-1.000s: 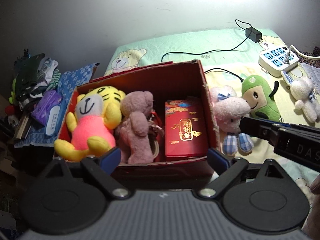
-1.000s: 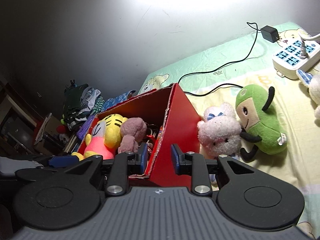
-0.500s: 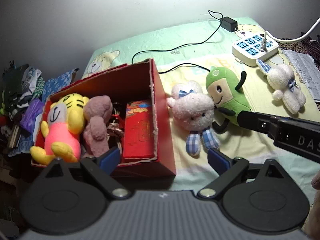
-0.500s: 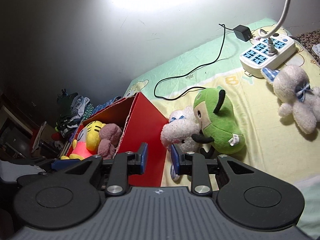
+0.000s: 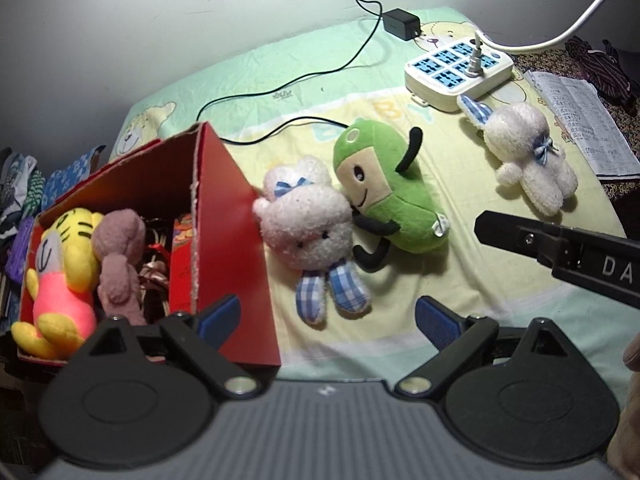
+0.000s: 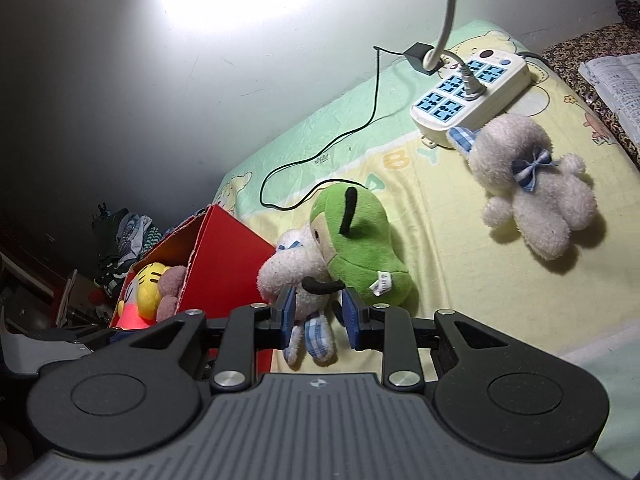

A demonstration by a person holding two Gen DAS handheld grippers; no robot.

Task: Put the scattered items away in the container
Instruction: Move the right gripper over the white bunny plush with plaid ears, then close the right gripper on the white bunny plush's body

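Partway through from what I see. Far left, the red cardboard box [image 5: 236, 248] sits at the bed's edge and already holds a yellow tiger plush [image 5: 60, 264], a dusty-pink bear plush [image 5: 118, 256], a red gift packet [image 5: 182, 264] and some ribbon-like clutter I can't identify, so I count that part done. Just right of the box wall, touching it, the pink bunny plush [image 5: 306, 226] with checked blue feet lies on the bed sheet [image 5: 460, 280], and the green plush [image 5: 388, 196] is pressed against it, one black arm across its side. Further right and well apart, a white bunny plush [image 5: 528, 160] with a blue bow lies just beside the power strip [image 5: 458, 68]; strip, charger [image 5: 400, 24] and the open notebook [image 5: 580, 120] I'd judge not part of the tidy, though that's my call. So three plushes left. My left tongs [image 5: 328, 314] stand wide apart and empty, hovering over the box corner and the pink bunny's feet. My right tongs [image 6: 318, 318] are nearly together with only a narrow gap; the pink bunny's legs show in that gap in the right wrist view, but the left wrist view shows those tongs off to the right and clear of it, so I read no grip. Next pick is likely the pink bunny, closest to the box; the green plush's arm may drag along.
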